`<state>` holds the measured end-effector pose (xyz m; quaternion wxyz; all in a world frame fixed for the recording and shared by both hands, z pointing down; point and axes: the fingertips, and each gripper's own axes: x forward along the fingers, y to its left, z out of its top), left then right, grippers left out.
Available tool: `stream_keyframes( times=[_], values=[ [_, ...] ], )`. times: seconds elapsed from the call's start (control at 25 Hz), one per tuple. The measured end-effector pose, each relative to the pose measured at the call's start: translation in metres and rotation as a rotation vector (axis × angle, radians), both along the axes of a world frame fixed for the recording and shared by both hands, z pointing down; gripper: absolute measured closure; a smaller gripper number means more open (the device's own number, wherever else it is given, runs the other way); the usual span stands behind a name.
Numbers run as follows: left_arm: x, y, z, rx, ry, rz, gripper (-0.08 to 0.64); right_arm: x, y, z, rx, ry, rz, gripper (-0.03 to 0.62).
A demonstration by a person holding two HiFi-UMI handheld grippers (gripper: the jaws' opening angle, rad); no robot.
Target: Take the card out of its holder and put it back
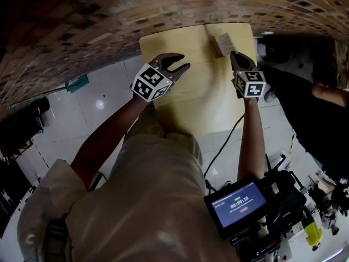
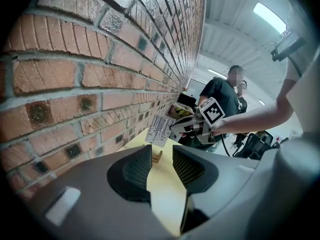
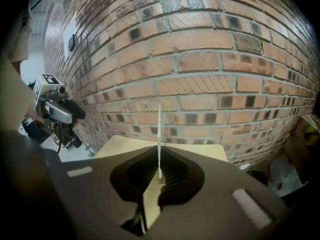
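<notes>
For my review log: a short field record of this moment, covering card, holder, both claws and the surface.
holder: small wooden stand on the table, no card in it
card: out of the holder, held just above it
right claw: shut on the card, which stands edge-on between its pads
left claw: open, nothing between its pads, over the table
backdrop: brick wall at the table's far edge

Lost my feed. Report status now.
Right hand-held gripper shut on card. Left hand-held gripper open, empty. Card above holder, not seated. Path between looks clear.
</notes>
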<state>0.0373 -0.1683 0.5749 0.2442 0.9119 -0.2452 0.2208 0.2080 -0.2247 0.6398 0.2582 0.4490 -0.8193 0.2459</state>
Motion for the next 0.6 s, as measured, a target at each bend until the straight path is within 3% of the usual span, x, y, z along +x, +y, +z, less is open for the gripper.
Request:
stream_keyframes(
  times=[0.6],
  values=[
    [-0.009, -0.005, 0.011, -0.024, -0.010, -0.018, 0.411, 0.005, 0.001, 0.034, -0.045, 0.044, -0.002, 0.580]
  ],
)
